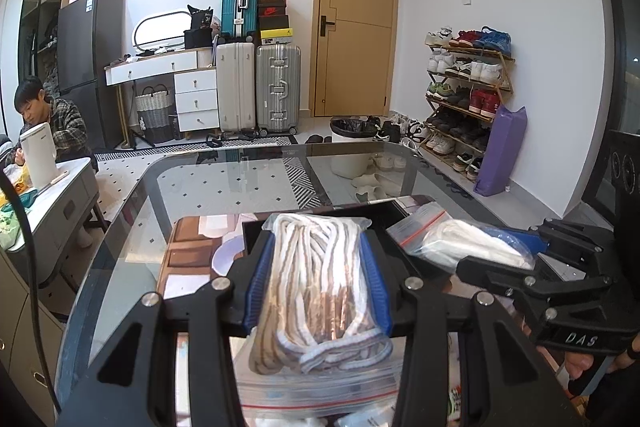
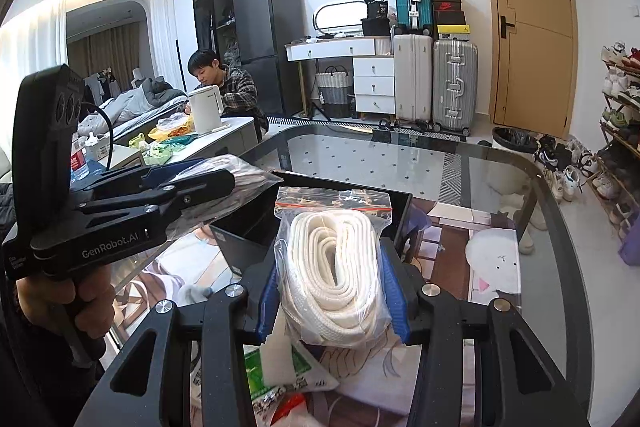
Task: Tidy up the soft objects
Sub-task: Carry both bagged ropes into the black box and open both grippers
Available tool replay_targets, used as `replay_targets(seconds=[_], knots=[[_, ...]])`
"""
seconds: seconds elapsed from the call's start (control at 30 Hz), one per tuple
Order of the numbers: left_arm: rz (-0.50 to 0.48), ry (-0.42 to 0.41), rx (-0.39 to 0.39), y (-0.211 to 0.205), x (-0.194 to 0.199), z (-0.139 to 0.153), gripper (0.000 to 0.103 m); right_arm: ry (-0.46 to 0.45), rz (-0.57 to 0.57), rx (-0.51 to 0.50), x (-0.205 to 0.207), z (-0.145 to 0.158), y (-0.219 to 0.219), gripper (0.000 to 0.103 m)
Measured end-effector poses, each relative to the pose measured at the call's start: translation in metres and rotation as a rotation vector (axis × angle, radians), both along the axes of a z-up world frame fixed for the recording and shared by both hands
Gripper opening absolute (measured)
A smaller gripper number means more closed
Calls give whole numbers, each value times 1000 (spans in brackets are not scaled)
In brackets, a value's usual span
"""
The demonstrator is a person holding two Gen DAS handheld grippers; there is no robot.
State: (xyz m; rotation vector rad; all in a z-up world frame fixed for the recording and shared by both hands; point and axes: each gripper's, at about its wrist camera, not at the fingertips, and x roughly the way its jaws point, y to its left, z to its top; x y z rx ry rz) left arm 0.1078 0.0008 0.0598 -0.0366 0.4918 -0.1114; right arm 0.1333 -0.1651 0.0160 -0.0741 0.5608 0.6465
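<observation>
Striped-cord bag point(image 1: 320, 291): clamped between the left gripper point(image 1: 318, 283) fingers, held above the worktop point(image 1: 224, 179), long axis running forward along them.
White-cord bag point(image 2: 340, 267): gripped likewise in the right gripper point(image 2: 334, 287).
Black tray point(image 2: 320, 195): lies just ahead of both bags, so my guess is each goes forward and down; neither hand looks clearly nearer.
Views: each camera shows the other gripper side-on, bag pinched.

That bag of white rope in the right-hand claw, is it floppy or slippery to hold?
Probably floppy: the bag of white rope bulges and sags between the right gripper pads. Its glossy plastic looks likely to be slippery. It seems light, since the pinch at its sides alone keeps it off the glass table.
</observation>
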Motion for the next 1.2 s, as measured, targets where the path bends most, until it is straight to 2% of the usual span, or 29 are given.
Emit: replay_targets(seconds=[0.37,1.0,1.07,1.13,1.17,1.2], knots=[[16,4,-18,12,35,-1,42,28,1,-34,34,-7,11,45],[3,118,7,1,79,-37,42,74,15,-97,83,-30,40,45],[3,128,-4,2,82,-37,43,34,-2,-108,81,-28,39,55],[4,129,-12,4,82,-35,44,1,-19,-117,77,-24,38,72],[2,125,-15,5,80,-34,51,-8,-18,-112,75,-22,35,75],[2,121,-16,5,78,-33,61,-12,-19,-109,72,-19,32,79]])
